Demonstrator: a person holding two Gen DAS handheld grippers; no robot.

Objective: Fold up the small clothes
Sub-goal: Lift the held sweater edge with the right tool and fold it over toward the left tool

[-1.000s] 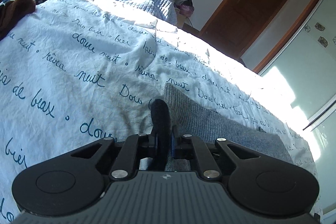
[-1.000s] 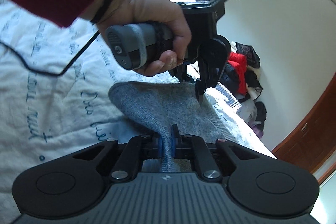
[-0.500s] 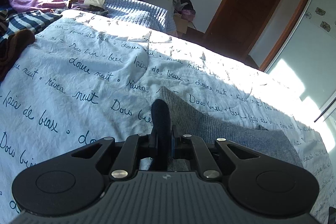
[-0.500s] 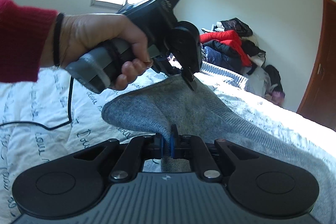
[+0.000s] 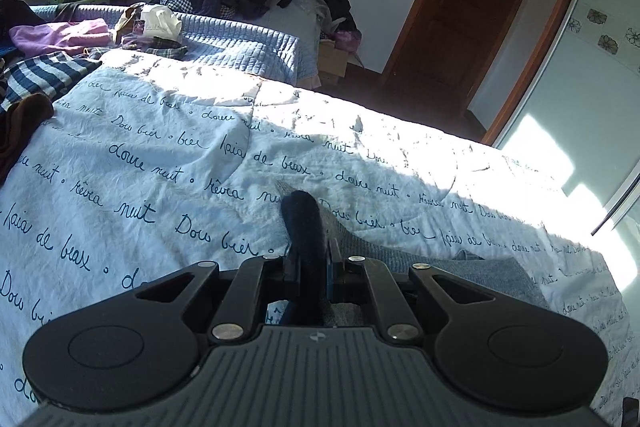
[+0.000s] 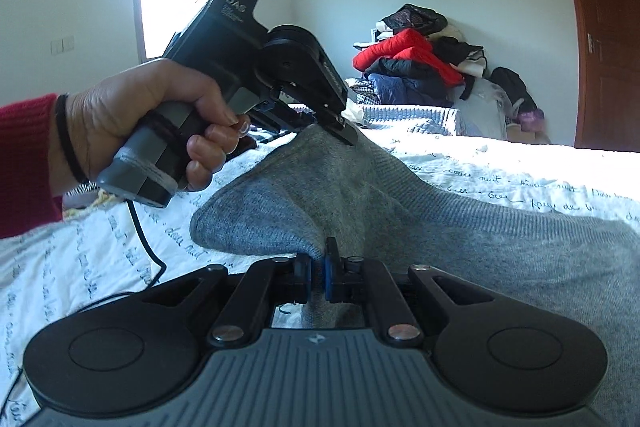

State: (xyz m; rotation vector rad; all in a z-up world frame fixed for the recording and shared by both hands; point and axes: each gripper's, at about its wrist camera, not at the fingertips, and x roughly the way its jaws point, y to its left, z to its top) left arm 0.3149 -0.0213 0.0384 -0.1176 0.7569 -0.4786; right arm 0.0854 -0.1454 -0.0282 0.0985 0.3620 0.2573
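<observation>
Both tongs grip the grey sweater (image 6: 440, 227) above the bed (image 5: 160, 155): left tongs (image 6: 346, 135) and right tongs (image 6: 318, 277) each clamped on its fabric.

The left gripper (image 5: 310, 263) and the right gripper (image 6: 318, 277) both have their fingers squeezed tight. A hand (image 6: 132, 127) in a red sleeve holds the left one up

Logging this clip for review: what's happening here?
A person is folding a grey knit garment on a bed with a script-printed cover. The left tool and the right tool are each shut on an edge of it, holding that end up off the cover while the rest lies flat.
</observation>
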